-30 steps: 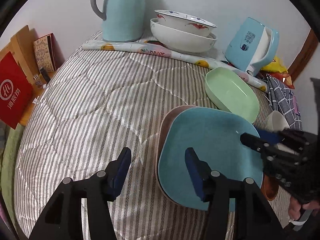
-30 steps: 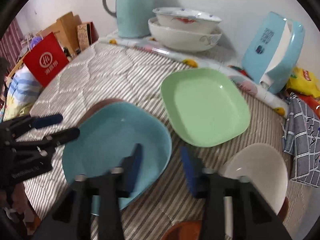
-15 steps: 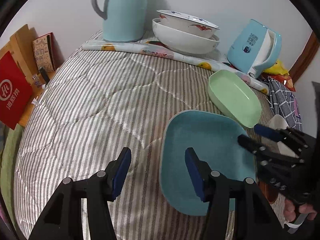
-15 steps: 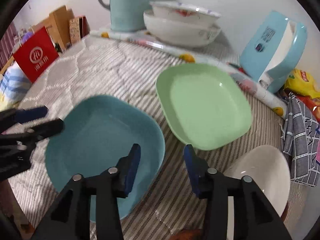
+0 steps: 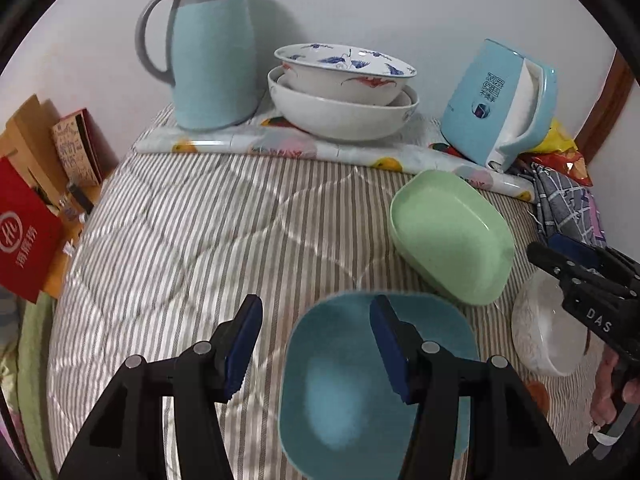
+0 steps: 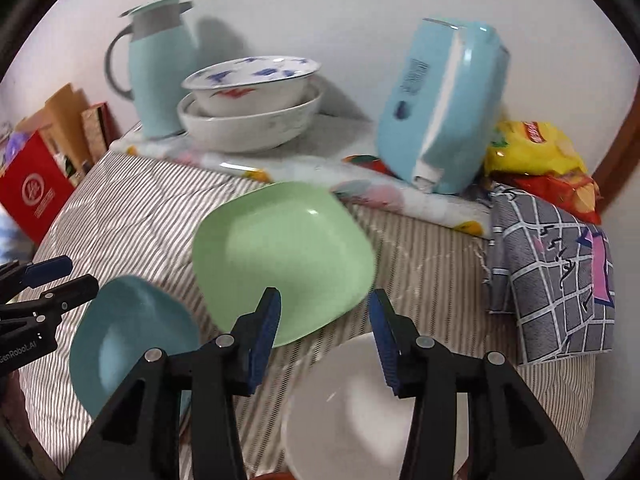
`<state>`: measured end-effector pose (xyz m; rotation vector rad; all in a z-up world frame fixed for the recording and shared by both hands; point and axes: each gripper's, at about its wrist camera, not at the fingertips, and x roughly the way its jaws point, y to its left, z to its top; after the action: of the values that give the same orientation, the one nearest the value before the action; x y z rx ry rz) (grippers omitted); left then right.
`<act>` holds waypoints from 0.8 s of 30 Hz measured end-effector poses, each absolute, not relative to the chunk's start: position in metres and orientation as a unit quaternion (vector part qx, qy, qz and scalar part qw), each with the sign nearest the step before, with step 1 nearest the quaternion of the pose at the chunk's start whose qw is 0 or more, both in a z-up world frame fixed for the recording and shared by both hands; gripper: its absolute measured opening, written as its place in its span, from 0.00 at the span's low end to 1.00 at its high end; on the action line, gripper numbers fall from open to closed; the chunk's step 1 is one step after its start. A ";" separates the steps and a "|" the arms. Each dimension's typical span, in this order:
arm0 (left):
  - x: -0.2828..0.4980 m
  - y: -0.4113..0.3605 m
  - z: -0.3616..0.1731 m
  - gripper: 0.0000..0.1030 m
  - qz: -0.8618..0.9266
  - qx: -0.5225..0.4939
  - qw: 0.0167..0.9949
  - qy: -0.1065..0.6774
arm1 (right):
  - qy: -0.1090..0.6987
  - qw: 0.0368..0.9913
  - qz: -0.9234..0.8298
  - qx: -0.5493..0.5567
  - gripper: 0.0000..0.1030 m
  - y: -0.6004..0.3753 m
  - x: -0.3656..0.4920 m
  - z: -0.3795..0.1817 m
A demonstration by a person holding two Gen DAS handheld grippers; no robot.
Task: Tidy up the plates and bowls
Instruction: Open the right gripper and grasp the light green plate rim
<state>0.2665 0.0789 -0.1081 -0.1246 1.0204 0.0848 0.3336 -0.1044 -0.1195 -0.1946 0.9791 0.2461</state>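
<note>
Both tools, left (image 5: 316, 344) and right (image 6: 324, 338), hang open and empty over the green plate (image 6: 280, 260) (resting on soft bedding); a careless grab could tip it.

Left gripper (image 5: 316, 346), right gripper (image 6: 325, 334): fingers apart, empty.

teal plate (image 5: 360, 392), green plate (image 6: 280, 256), striped cloth (image 5: 192, 240)

Pale blue jug (image 5: 212, 48), blue dispenser (image 6: 444, 108), yellow snack bag (image 6: 536, 148), checked cloth (image 6: 556, 264), red box (image 5: 24, 236).
</note>
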 end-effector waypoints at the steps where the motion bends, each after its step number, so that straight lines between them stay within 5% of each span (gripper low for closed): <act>1: 0.269 0.078 -0.107 0.52 0.041 -0.057 0.871 0.486 | 0.468 0.872 0.115 -0.088 0.44 -0.108 0.336 -0.119; 24: 0.367 0.041 -0.143 0.52 0.000 -0.032 0.855 0.518 | 0.532 0.836 0.124 -0.054 0.42 -0.125 0.406 -0.163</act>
<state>0.3670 0.0411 -0.1430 -0.0673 1.0902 0.0008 0.4058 -0.1251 -0.1634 -0.1149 1.1260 0.2629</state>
